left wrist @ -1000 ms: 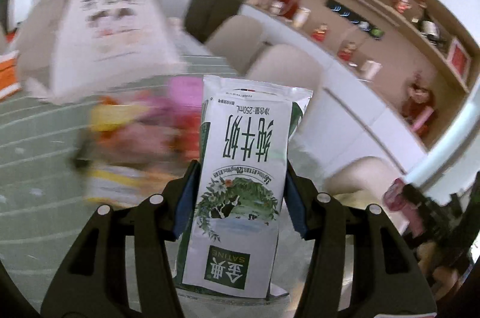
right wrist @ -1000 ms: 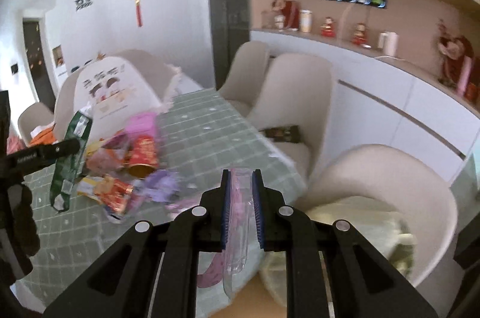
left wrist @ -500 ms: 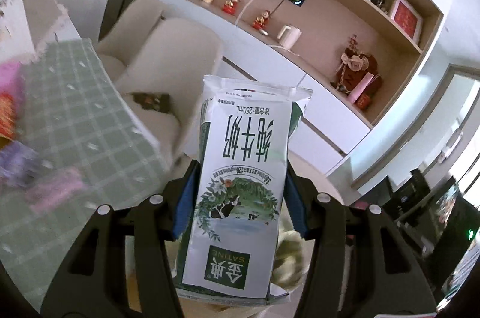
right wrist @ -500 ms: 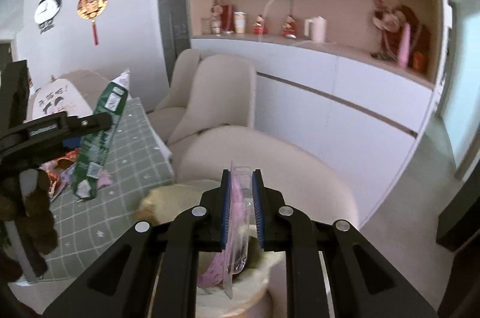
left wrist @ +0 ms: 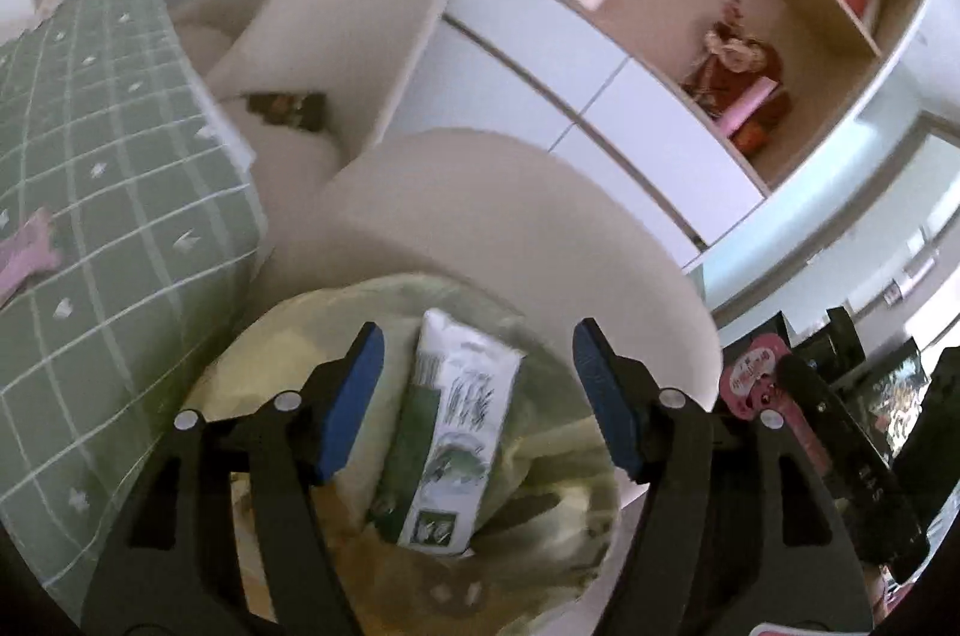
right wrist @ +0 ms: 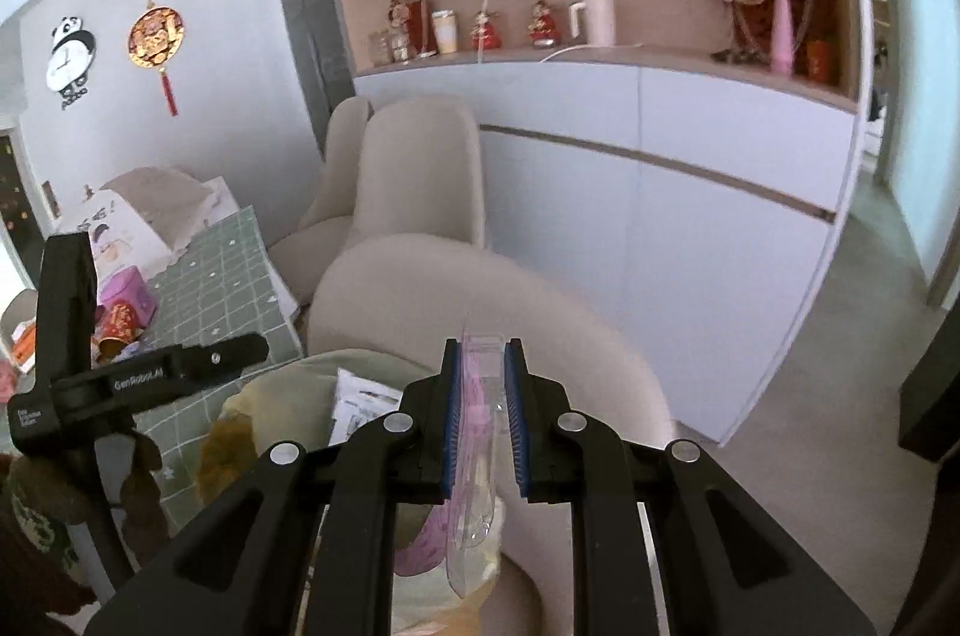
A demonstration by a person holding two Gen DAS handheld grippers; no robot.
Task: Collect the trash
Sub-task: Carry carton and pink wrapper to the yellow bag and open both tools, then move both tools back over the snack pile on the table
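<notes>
**Milk carton in bin; plastic wrapper in right grip**

Item 1. Left gripper point(left wrist: 477, 372): jaws spread wide, released, blue pads holding nothing. It hovers over the trash bin point(left wrist: 288, 336), which is lined with a pale yellow-green bag.

Item 2. Milk carton point(left wrist: 453, 438): white and green, printed with a leafy picture. It lies inside the bin's bag, tilted, directly below the gap between the left gripper's fingers and clear of both pads. In the right wrist view only a white corner of it point(right wrist: 360, 405) shows above the bag's edge.

Item 3. Right gripper point(right wrist: 485, 417): clenched on a clear plastic wrapper point(right wrist: 477, 462) with pink print. The wrapper stands edge-on between the blue pads and hangs down below them, over the near side of the bin.

Item 4. Surroundings: a beige chair point(left wrist: 480, 216) stands just behind the bin. A table with a green checked cloth point(left wrist: 102, 144) lies to the left, with a pink scrap point(left wrist: 27, 252) near its edge. More coloured packaging point(right wrist: 123, 318) sits farther along the table.
</notes>
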